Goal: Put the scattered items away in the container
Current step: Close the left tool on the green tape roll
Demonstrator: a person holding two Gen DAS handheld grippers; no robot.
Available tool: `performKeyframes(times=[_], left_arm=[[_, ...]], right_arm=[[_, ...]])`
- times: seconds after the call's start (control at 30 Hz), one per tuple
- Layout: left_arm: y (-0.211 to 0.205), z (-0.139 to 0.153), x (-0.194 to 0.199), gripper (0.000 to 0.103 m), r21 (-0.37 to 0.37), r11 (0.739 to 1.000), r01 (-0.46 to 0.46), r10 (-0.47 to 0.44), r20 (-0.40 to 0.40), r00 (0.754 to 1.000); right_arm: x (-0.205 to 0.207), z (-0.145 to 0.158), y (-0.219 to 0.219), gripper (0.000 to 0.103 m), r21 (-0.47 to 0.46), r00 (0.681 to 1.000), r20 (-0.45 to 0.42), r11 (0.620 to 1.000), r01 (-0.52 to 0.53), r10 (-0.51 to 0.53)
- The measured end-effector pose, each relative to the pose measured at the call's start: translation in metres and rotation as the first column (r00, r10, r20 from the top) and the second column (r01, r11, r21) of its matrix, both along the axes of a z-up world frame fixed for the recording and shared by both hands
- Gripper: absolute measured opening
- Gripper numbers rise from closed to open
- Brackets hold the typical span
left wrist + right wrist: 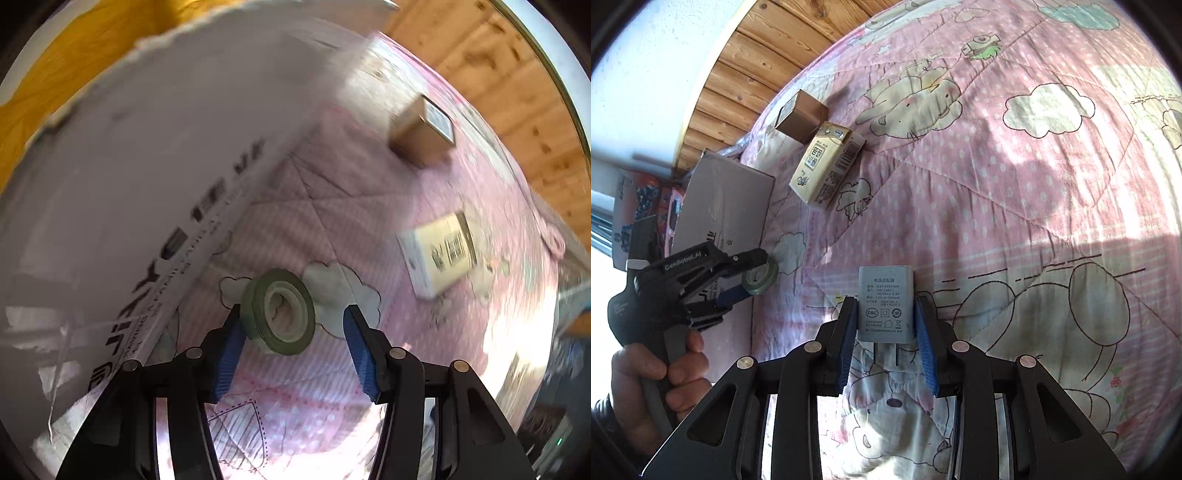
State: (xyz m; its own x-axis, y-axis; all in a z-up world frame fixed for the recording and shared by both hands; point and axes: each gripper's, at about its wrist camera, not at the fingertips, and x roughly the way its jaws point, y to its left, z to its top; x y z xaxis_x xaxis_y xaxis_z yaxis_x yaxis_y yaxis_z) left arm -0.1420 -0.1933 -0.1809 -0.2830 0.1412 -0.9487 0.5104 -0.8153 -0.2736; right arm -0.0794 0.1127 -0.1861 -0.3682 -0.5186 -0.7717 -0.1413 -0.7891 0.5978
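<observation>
A dark green tape roll (279,312) lies on the pink quilt (332,206) beside the cardboard box (110,184), the container. My left gripper (293,332) is open around it; the left pad touches the roll and the right pad stands apart. The right wrist view shows that gripper (753,277) and the tape roll (761,277) by the cardboard box (727,206). My right gripper (886,325) is shut on a grey power adapter (886,302), with its prongs pointing back toward the camera.
A small brown box (803,114) and a yellow drink carton (827,166) lie on the quilt (997,184) beyond the container, near a wooden wall (746,62). A person's hand (657,373) holds the left gripper's handle. Printed boxes sit left of the container.
</observation>
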Motion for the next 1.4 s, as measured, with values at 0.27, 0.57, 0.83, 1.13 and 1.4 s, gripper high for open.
performKeyframes(times=[0.27,0.57,0.83,1.13,1.4], left_arm=[[0.007,0.003,-0.005,0.019,-0.138,0.989,0.054,-0.059,-0.028,0.998],[0.031,0.022,0.005,0.011,-0.193,0.942,0.275,-0.291,-0.059,0.955],[0.065,0.05,0.007,0.011,-0.206,0.873,0.442,-0.466,-0.082,0.881],[0.067,0.074,0.044,0.011,-0.223,0.807,0.546,-0.574,-0.079,0.815],[0.069,0.1,0.074,0.011,-0.254,0.751,0.61,-0.647,-0.096,0.757]], right_arm=[[0.0,-0.003,0.004,0.033,-0.042,1.0,0.012,0.999,0.019,-0.019],[0.009,0.013,-0.005,0.032,-0.014,0.999,0.022,0.999,0.04,-0.04],[0.026,0.032,-0.018,0.032,0.037,0.999,0.031,0.998,0.042,-0.043],[0.049,0.055,-0.041,0.032,0.065,0.999,0.025,0.997,0.041,-0.043],[0.071,0.077,-0.065,0.033,0.108,1.0,0.017,0.994,0.017,-0.019]])
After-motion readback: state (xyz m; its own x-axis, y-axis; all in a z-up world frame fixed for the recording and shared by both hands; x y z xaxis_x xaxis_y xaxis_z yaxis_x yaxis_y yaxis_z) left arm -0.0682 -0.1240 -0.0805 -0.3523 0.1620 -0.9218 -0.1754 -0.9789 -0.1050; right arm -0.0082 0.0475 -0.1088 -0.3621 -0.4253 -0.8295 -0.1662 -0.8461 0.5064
